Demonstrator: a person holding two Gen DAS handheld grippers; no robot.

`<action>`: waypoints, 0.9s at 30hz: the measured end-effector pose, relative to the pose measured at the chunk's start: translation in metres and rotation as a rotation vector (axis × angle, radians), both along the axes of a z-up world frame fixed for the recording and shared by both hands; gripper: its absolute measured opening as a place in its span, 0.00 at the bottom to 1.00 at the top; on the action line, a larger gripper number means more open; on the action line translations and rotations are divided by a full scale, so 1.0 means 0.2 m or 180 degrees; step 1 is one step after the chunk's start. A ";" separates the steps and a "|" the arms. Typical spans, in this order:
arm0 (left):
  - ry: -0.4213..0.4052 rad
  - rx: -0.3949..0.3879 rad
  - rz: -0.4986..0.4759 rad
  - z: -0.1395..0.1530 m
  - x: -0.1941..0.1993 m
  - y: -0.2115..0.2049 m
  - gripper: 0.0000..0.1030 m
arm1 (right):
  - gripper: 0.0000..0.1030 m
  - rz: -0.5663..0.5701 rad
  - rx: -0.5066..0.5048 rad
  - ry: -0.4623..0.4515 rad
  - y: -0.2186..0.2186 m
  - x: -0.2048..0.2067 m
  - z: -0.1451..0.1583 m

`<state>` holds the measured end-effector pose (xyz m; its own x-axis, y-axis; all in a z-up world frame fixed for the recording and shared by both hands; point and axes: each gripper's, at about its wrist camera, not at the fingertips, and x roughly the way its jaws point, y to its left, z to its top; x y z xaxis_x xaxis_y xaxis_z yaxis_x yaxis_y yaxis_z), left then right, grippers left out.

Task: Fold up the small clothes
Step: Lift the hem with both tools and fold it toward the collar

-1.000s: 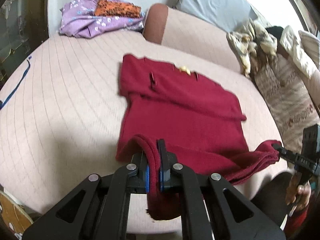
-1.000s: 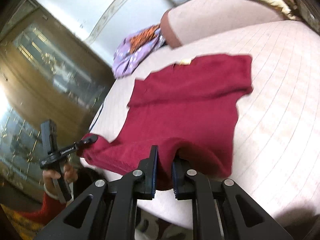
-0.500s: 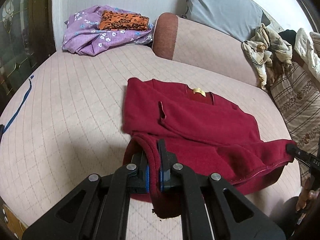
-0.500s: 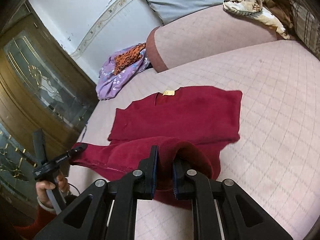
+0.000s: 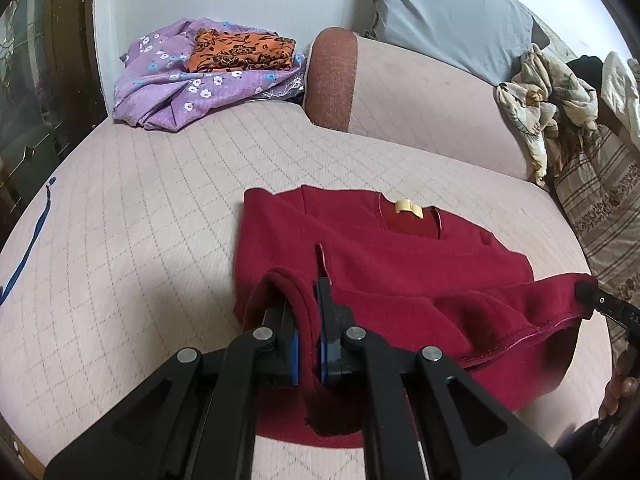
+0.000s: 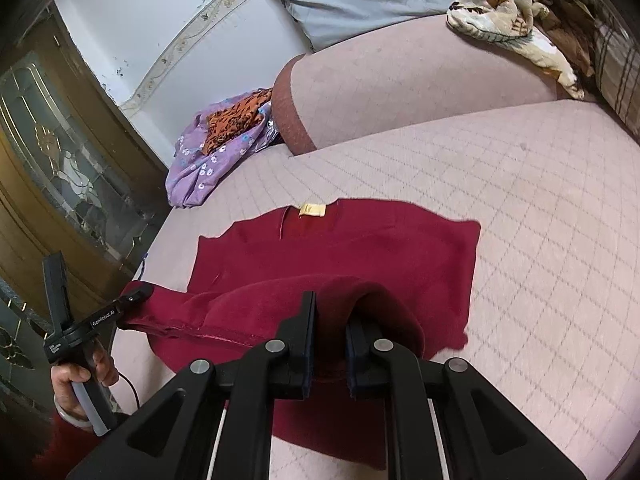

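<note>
Nearest me, my left gripper [image 5: 307,344] is clamped on the hem of the red sweater [image 5: 400,264], and my right gripper [image 6: 329,344] pinches the hem's other corner. I have that edge lifted over the sweater's body, which lies flat on the pink bed [image 5: 140,220]. Beyond it, purple floral cloth [image 5: 180,88] sits by the wall.

"GenRoboAI" in white letters along the black body of the left tool [image 6: 136,295], right wrist view. Smaller white print below it, too small to read. Letters "DA" cut off on the right tool [image 5: 585,291]. Sweater's yellow tag [image 6: 312,209]: unreadable.
</note>
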<state>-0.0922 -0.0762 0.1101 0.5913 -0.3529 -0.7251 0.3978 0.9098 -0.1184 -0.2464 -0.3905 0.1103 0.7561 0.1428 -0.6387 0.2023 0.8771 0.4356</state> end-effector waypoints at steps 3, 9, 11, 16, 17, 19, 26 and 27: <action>-0.0011 0.0021 0.0010 0.00 0.06 -0.04 0.04 | 0.11 -0.0036 -0.0017 -0.0008 -0.03 0.06 0.00; 0.0021 0.0032 0.0014 -0.01 0.19 -0.11 0.04 | 0.11 -0.0095 -0.0036 0.0031 -0.10 0.19 -0.02; 0.0040 0.0035 0.0018 -0.02 0.24 -0.14 0.04 | 0.11 -0.0115 -0.0037 0.0061 -0.13 0.25 -0.04; 0.0109 0.0065 0.0034 -0.06 0.36 -0.22 0.04 | 0.11 -0.0177 -0.0011 0.0137 -0.19 0.36 -0.10; 0.0117 0.0074 0.0037 -0.07 0.38 -0.23 0.04 | 0.11 -0.0196 0.0017 0.0162 -0.21 0.39 -0.13; 0.0144 0.0097 0.0041 -0.10 0.42 -0.25 0.04 | 0.11 -0.0216 0.0047 0.0209 -0.23 0.42 -0.17; 0.0211 0.0157 0.0074 -0.20 0.52 -0.33 0.04 | 0.11 -0.0268 0.0161 0.0336 -0.32 0.52 -0.30; 0.0221 0.0158 0.0083 -0.20 0.53 -0.33 0.04 | 0.11 -0.0273 0.0163 0.0345 -0.33 0.53 -0.31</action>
